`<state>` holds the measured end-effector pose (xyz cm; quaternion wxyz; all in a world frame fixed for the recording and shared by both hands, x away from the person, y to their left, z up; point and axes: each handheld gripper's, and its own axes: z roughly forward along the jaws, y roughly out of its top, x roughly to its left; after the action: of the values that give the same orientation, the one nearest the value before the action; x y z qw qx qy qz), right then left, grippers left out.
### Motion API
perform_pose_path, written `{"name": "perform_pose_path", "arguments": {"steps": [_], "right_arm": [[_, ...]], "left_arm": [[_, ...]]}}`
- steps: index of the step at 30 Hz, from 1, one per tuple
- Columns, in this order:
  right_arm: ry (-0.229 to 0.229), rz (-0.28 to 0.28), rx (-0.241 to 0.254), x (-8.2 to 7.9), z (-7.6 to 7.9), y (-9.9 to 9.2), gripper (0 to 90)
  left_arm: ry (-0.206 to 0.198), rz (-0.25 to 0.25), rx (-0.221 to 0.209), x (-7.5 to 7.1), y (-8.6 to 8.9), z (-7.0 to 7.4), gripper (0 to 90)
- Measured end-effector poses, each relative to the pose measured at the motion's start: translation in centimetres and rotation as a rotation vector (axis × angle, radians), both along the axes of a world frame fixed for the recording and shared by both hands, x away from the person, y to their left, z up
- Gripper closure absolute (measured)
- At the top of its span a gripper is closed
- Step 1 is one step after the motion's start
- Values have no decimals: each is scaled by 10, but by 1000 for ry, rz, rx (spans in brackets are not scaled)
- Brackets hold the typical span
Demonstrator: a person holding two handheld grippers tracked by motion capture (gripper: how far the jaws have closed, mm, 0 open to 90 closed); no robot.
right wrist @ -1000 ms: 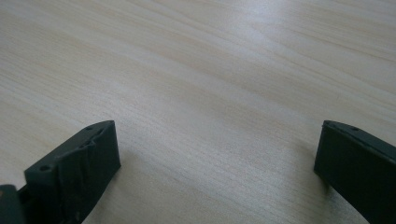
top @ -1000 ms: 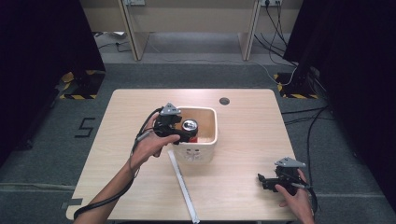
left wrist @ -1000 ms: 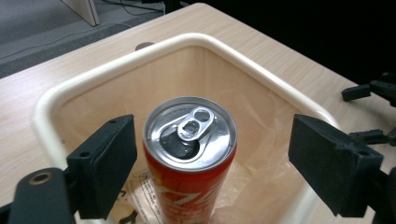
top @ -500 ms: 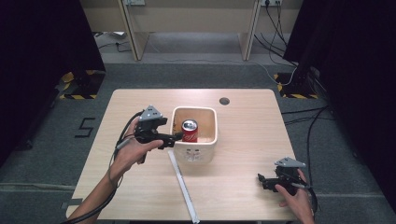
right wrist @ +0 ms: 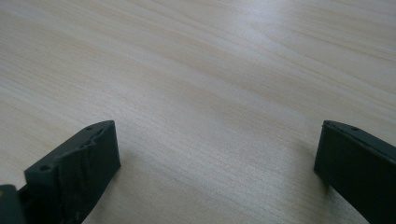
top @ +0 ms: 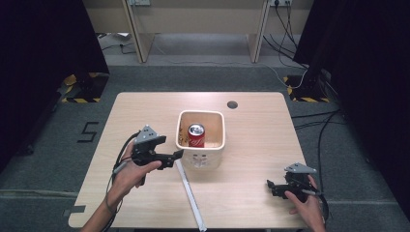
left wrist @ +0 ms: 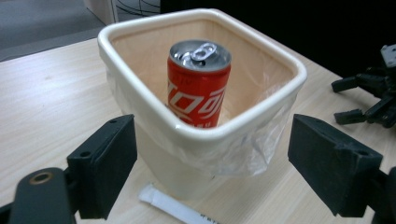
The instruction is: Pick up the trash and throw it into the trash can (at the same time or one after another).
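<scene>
Our left gripper (top: 175,155) hangs just beside the near-left wall of the cream bin (top: 218,145), its jaws spread wide with nothing between them. From the left gripper view the bin (left wrist: 140,105) sits straight ahead between the two jaws, its corner facing us, and the red can (left wrist: 198,84) stands upright inside it, long axis vertical, top tab showing. A thin clear liner hangs over the bin's front. We judge the left hand to be by far the nearer one to the can; any reach for it would have to go over the rim and down. Our right gripper (top: 271,186) rests well apart at the table's (top: 270,121) near-right corner, jaws likewise released over bare wood. A white strip (top: 191,195) lies on the table, near the bin's base.
</scene>
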<state>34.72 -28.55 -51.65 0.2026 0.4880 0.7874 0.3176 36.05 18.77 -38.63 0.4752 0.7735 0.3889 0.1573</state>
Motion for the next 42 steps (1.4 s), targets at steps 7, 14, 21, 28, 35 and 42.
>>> {"name": "perform_pose_path", "arguments": {"steps": [7,14,21,28,35,42], "right_arm": [[0,0,0,0,0,0,1],[0,0,1,0,0,0,1],[0,0,0,0,0,0,2],[0,-1,0,0,0,0,2],[1,0,0,0,0,0,2],[1,-1,0,0,0,0,1]], "left_arm": [[29,1,17,-7,-2,-23,153],[66,-8,27,-13,-13,-51,153],[106,-10,35,-19,-23,-79,153],[92,16,60,-21,-26,-94,153],[104,34,66,-21,-29,-106,153],[109,44,65,-21,-34,-115,153]]}}
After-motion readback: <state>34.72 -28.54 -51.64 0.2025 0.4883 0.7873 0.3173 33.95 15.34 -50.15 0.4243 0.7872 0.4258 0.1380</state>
